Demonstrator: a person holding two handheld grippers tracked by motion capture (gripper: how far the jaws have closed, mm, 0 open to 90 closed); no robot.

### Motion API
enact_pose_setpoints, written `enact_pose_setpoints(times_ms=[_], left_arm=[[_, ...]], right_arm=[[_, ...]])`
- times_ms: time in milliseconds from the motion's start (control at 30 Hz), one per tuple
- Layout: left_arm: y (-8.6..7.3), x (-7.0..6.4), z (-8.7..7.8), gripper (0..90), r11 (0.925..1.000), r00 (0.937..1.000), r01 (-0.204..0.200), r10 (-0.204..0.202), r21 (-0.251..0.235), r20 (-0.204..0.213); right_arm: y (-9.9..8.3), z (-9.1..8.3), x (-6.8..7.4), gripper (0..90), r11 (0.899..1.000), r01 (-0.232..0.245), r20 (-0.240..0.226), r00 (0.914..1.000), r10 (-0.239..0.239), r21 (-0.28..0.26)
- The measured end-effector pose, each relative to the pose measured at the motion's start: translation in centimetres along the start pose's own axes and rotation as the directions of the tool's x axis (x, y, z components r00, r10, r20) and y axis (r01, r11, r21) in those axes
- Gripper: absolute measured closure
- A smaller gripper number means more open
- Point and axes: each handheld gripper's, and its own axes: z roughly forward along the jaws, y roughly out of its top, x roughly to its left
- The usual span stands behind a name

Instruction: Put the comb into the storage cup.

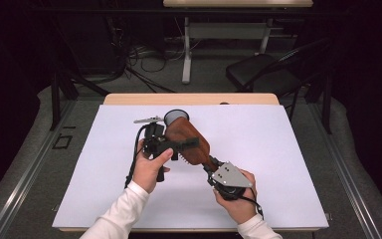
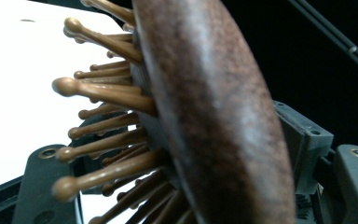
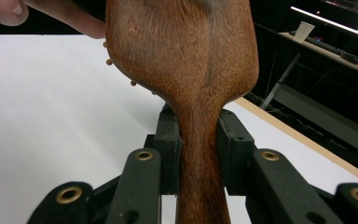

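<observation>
A brown wooden hairbrush [image 1: 190, 141] is held above the white mat between both grippers, with its back facing up. My right gripper [image 1: 210, 162] is shut on the brush's narrow handle [image 3: 199, 154], one jaw on each side. From the left, my left gripper [image 1: 189, 145] reaches across the brush head [image 2: 214, 116]. Its jaws are shut on the head, one against the bristle side and one against the smooth back. The knob-tipped wooden bristles [image 2: 102, 93] point toward the mat. A hand holds each gripper.
A white mat [image 1: 278, 149] covers the wooden table. A dark round cup [image 1: 175, 116] with a pale rim stands just behind the brush head. Beyond the table are a black chair [image 1: 263, 72], a desk frame [image 1: 186, 50] and cables on the floor.
</observation>
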Motion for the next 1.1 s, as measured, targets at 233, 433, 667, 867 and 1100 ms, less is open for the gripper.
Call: enact_pose_setpoints(times_ms=[233,433,667,867,1100], left_arm=[[-0.01,0.18,-0.12,28.7,0.9999,0.9998,0.016,-0.016,0.003,0.012],[-0.03,0.23,-0.21,30.8,0.9995,0.9994,0.031,-0.031,-0.003,0.018],[-0.22,0.45,-0.39,37.1,0.9977,0.998,0.06,-0.059,-0.033,0.023],[-0.36,0.49,-0.41,39.1,0.9962,0.9967,0.077,-0.076,-0.042,0.029],[-0.37,0.38,-0.42,40.6,0.9963,0.9967,0.076,-0.075,-0.041,0.033]], right_arm=[[-0.04,0.02,0.03,72.3,1.0,0.002,0.0,1.0,-0.002,0.002],[-0.09,0.04,0.03,72.3,1.0,0.005,0.002,1.0,-0.005,-0.002],[-0.09,0.03,0.04,72.4,1.0,0.006,0.003,1.0,-0.006,-0.004],[-0.13,0.06,0.11,72.4,1.0,0.007,0.004,1.0,-0.007,-0.004],[-0.16,0.07,0.13,72.4,1.0,0.007,0.006,1.0,-0.007,-0.001]])
